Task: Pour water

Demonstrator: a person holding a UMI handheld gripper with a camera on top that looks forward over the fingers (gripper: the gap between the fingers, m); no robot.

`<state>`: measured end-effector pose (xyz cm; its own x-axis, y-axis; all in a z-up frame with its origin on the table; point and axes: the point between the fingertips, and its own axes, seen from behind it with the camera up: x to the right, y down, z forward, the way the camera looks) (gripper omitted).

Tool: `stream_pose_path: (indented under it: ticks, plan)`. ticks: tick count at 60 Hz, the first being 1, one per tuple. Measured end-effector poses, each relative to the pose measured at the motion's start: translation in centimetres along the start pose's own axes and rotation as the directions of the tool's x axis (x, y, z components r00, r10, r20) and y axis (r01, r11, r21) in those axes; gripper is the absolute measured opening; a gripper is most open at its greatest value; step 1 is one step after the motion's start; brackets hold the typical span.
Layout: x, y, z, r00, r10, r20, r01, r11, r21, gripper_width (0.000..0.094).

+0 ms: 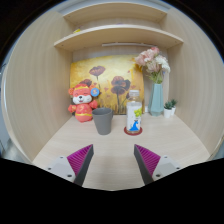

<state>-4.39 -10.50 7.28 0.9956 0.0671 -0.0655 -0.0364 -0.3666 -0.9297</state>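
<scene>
A grey cup (103,120) stands on the wooden desk (110,150), ahead of my fingers and a little left. A clear bottle (133,111) with a pale cap and a blue and orange label stands to the right of the cup on a round red coaster (133,130). My gripper (112,162) is open and empty, well short of both, with its magenta pads (80,158) spread wide over bare desk.
An orange plush toy (80,100) sits at the back left before a yellow flower picture (105,75). A vase of pale flowers (155,85) and a small potted plant (169,107) stand at the back right. A shelf (115,38) hangs above.
</scene>
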Motion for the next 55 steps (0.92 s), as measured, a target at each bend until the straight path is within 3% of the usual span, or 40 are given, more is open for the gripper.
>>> stream_pose_path:
  ticks: [32,55]
  plan:
    - [-2.1,-8.8,-8.3,1.0,0.003,0.029,-0.007,0.987,0.163,0.0847]
    - [-3.4,-11.1,-11.9,0.999,-0.036,0.037,0.026,0.97,0.243,0.0848]
